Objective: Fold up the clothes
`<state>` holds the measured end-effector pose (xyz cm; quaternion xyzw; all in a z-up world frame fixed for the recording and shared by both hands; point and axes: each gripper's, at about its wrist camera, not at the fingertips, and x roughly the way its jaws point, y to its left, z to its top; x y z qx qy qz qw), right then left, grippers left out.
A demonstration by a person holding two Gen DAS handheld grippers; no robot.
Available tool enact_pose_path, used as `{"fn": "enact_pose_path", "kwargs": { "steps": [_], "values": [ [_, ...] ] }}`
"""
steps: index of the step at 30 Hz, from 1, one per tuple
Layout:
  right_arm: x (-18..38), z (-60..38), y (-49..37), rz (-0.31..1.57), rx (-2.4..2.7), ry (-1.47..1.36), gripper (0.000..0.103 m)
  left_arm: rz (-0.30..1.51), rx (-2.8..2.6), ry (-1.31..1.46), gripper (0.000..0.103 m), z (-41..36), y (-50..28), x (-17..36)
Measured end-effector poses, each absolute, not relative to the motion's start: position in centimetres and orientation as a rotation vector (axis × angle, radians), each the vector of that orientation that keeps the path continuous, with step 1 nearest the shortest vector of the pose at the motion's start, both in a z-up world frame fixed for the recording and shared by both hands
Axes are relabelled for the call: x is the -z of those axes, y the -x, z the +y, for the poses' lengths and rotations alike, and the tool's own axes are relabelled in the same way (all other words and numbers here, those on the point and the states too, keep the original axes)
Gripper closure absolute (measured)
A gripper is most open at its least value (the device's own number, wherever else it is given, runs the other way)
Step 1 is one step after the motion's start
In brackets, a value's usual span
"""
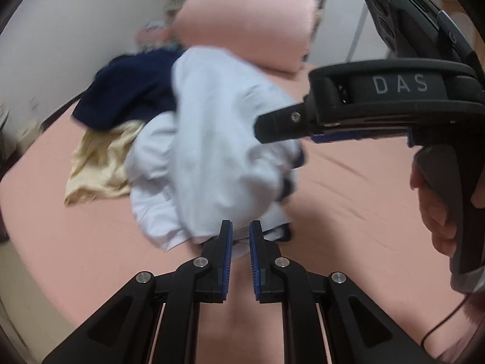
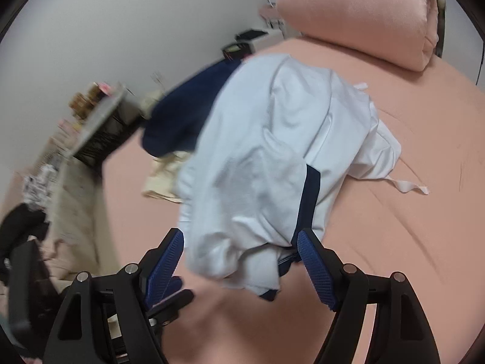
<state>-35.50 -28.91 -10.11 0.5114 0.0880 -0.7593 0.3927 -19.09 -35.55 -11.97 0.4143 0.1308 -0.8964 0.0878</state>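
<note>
The white garment [image 2: 272, 151] with a dark navy trim hangs in a bunched, twisted column above the pink bed [image 2: 409, 212], and its lower end is near the sheet, close to both tools. The left tongs [image 1: 241, 242] are nearly closed, with only a narrow gap between the blue pads, and a fold of the white cloth seems to be pinched at the tips; the blur makes it difficult to be sure how much cloth is inside. The right tongs [image 2: 241, 242] stand wide open, with the hem of the garment between the jaws, but the pads do not press on it.

The main risk is judged to be that the whole weight now hangs on the small pinch of the left tongs. If this pinch holds only a thin edge, the cloth can slip out and fall in a heap. A second risk is that the right tongs close on the wrong layer, because the hem is crumpled and several folds lie together; then the garment would open twisted and not flat. The dark blue garment [image 1: 127, 97] and the pale yellow cloth [image 1: 100, 163] lie just behind, and could be dragged along.

The left wrist view shows the right tool from the side, and the hand [image 1: 436, 212] around its handle. The right wrist view shows the navy trim clearly, a loose white strap on the sheet, and the cluttered shelf beside the bed. The pink pillow [image 2: 357, 15] appears in both.
</note>
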Motion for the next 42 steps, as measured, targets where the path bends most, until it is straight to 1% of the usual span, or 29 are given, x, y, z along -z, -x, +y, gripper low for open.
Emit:
{"fn": "enact_pose_path", "kwargs": {
  "steps": [2, 4, 5, 6, 7, 8, 10, 11, 12, 13, 14, 15, 20, 21, 22, 23, 25, 29, 32, 36, 42],
  "values": [
    [11.7, -30.1, 36.2, 0.273, 1.939, -1.322, 0.026, 0.378, 2.614, -1.244, 0.09, -36.2, 19.1, 13.2],
    [13.2, -31.1, 36.2, 0.357, 1.974, -1.325, 0.026, 0.414, 2.59, -1.258, 0.087, -37.0, 18.9, 14.3],
    [13.8, -31.8, 36.3, 0.388, 1.98, -1.327, 0.026, 0.441, 2.574, -1.269, 0.079, -37.4, 18.8, 14.7],
    [14.8, -32.2, 36.4, 0.408, 1.968, -1.334, 0.026, 0.455, 2.563, -1.275, 0.062, -37.6, 18.8, 15.1],
    [15.9, -32.5, 36.6, 0.426, 1.949, -1.341, 0.026, 0.455, 2.556, -1.285, 0.053, -37.7, 18.8, 15.3],
    [16.7, -32.9, 36.5, 0.444, 1.931, -1.346, 0.026, 0.455, 2.549, -1.295, 0.046, -37.8, 18.8, 15.6],
    [17.8, -33.4, 36.4, 0.478, 1.904, -1.354, 0.054, 0.472, 2.556, -1.295, 0.046, -37.9, 18.7, 15.7],
    [18.0, -33.5, 36.4, 0.486, 1.899, -1.356, 0.07, 0.486, 2.567, -1.288, 0.046, -37.9, 18.6, 15.6],
    [18.0, -33.4, 36.3, 0.481, 1.895, -1.352, 0.082, 0.493, 2.576, -1.28, 0.045, -37.9, 18.6, 15.5],
    [17.9, -33.1, 36.1, 0.461, 1.893, -1.34, 0.088, 0.47, 2.579, -1.265, 0.044, -37.8, 18.7, 15.4],
    [17.6, -32.8, 36.0, 0.44, 1.89, -1.33, 0.092, 0.446, 2.583, -1.252, 0.044, -37.7, 18.9, 15.3],
    [17.4, -32.4, 35.8, 0.421, 1.888, -1.319, 0.094, 0.422, 2.593, -1.242, 0.044, -37.6, 19.2, 15.4],
    [15.3, -30.7, 35.1, 0.386, 1.931, -1.243, 0.096, 0.453, 2.606, -1.253, 0.044, -37.7, 21.9, 16.7],
    [14.7, -30.5, 34.9, 0.396, 1.954, -1.223, 0.096, 0.442, 2.595, -1.258, 0.05, -37.5, 22.4, 17.0],
    [14.2, -30.2, 34.9, 0.411, 1.981, -1.205, 0.096, 0.423, 2.574, -1.274, 0.063, -37.4, 22.8, 17.2],
    [14.0, -29.8, 35.1, 0.416, 2.003, -1.192, 0.096, 0.435, 2.581, -1.3, 0.094, -37.0, 23.0, 17.1],
    [13.9, -28.7, 35.8, 0.389, 2.03, -1.198, 0.096, 0.452, 2.602, -1.345, 0.094, -36.2, 23.3, 16.9],
    [12.7, -24.9, 36.0, 0.377, 2.107, -1.143, 0.096, 0.298, 2.748, -1.361, 0.094, -32.0, 22.8, 14.5],
    [11.4, -20.7, 35.7, 0.269, 2.134, -1.152, 0.096, 0.177, 2.836, -1.4, 0.094, -27.8, 22.9, 13.0],
    [9.8, -14.6, 34.2, 0.219, 2.215, -1.118, 0.096, 0.116, 2.918, -1.444, 0.094, -22.5, 22.8, 12.0],
    [9.3, -4.7, 32.2, 0.17, 2.313, -1.174, 0.096, 0.023, 3.044, -1.579, 0.096, -13.8, 21.1, 11.1]
  ]
}}
